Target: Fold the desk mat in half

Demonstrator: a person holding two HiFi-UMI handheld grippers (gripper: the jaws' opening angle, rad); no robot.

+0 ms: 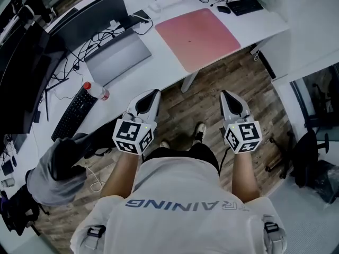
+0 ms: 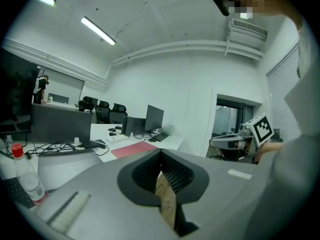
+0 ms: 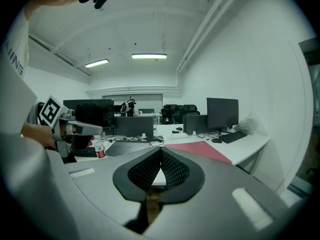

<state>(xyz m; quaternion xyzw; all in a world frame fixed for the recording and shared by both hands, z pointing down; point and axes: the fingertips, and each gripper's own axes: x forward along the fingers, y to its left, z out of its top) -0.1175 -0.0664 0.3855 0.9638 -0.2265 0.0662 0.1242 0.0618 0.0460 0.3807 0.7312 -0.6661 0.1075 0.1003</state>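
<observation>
On desk (image 1: 170,67), pink mat (image 1: 198,36) flat; left claw (image 1: 154,94), right claw (image 1: 225,95) shut.

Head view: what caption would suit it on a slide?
Left gripper and right gripper, both shut, face the flat pink desk mat.
</observation>
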